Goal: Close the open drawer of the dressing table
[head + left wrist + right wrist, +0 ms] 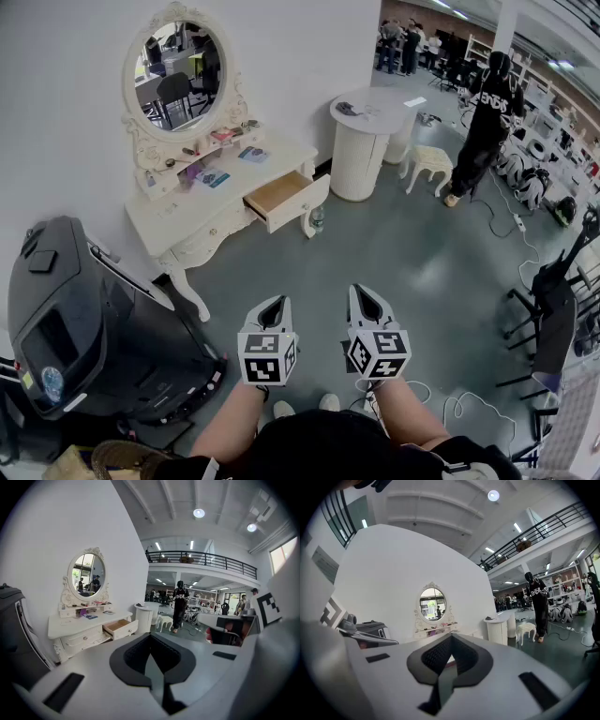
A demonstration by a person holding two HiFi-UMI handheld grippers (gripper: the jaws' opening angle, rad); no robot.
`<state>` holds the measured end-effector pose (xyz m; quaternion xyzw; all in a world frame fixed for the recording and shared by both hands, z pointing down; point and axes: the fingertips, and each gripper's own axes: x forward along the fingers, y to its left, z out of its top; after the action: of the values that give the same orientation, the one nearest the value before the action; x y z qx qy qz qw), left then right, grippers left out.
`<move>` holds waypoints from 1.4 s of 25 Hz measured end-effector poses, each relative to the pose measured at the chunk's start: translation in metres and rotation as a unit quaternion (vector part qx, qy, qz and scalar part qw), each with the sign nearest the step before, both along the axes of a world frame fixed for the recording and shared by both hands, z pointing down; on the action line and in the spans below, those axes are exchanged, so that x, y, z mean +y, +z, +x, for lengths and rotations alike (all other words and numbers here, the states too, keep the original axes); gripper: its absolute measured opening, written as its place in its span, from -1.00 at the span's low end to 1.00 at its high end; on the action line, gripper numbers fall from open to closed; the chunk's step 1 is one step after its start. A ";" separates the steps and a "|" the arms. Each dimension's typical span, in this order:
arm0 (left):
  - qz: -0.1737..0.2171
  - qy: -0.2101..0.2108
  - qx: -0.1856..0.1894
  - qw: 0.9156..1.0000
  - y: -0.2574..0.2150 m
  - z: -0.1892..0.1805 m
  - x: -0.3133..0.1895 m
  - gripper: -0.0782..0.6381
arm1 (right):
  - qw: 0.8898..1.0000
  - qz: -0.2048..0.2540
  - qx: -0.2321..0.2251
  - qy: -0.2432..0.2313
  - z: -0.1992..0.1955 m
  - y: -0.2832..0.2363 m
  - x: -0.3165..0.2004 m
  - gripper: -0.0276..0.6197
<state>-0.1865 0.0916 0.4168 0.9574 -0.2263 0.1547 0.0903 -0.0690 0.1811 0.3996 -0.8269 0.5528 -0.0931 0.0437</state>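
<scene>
1. Head view: the white bench (274, 153) stands against the far wall at the left, under an oval mirror (175, 70), with small items scattered on its top.
   - Its right-hand drawer (286, 196) is pulled out toward the room, and the bare wooden inside shows.
   - A bottle (317, 219) stands on the floor just below the drawer.
   - A round white cabinet (361, 141) and a small stool (429, 163) stand to the right of the bench. A person in black (487, 117) stands farther right.
   - A large black machine (84, 319) fills the near left.
   - The left hand-held gripper (275, 301) and the right hand-held gripper (363, 291) are side by side in the near middle, over the grey floor and well apart from the bench. Each has its jaws together and holds nothing.

2. Left gripper view: the left hand-held gripper (150, 636) has its jaw tips meeting, with nothing between them.
   - Beyond it, far left, are the bench (77, 626), the mirror (86, 576) and the drawer (119, 627), which juts out to the right.
   - The person in black (179, 606) stands in the far middle.

3. Right gripper view: the right hand-held gripper (451, 637) is closed and empty.
   - It points toward the mirror (431, 603) and the bench (436, 631) beneath it.
   - The jaws cover the front of the bench, so the drawer cannot be made out here.
   - The round white cabinet (499, 627), the stool (527, 630) and the person in black (538, 604) are to the right.
</scene>
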 end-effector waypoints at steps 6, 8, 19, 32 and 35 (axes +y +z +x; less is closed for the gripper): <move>0.003 0.004 -0.001 1.000 -0.004 0.015 0.021 -0.76 | 1.000 0.000 0.005 -0.006 0.010 -0.001 0.015 -0.88; 0.008 0.007 -0.003 1.000 -0.004 0.023 0.026 -0.76 | 1.000 0.004 0.004 -0.005 0.015 -0.001 0.020 -0.88; 0.017 0.012 -0.004 1.000 -0.008 0.067 0.046 -0.76 | 1.000 0.022 -0.002 -0.004 0.052 -0.003 0.044 -0.88; 0.012 0.013 -0.022 1.000 0.008 0.110 0.069 -0.76 | 1.000 0.017 -0.010 -0.006 0.091 0.014 0.070 -0.88; 0.012 0.014 -0.027 0.999 0.012 0.119 0.067 -0.76 | 1.000 0.012 -0.010 -0.011 0.096 0.018 0.066 -0.88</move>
<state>-0.0676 0.1585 0.4286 0.9571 -0.2169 0.1790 0.0701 0.0275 0.2475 0.4178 -0.8192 0.5627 -0.0946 0.0582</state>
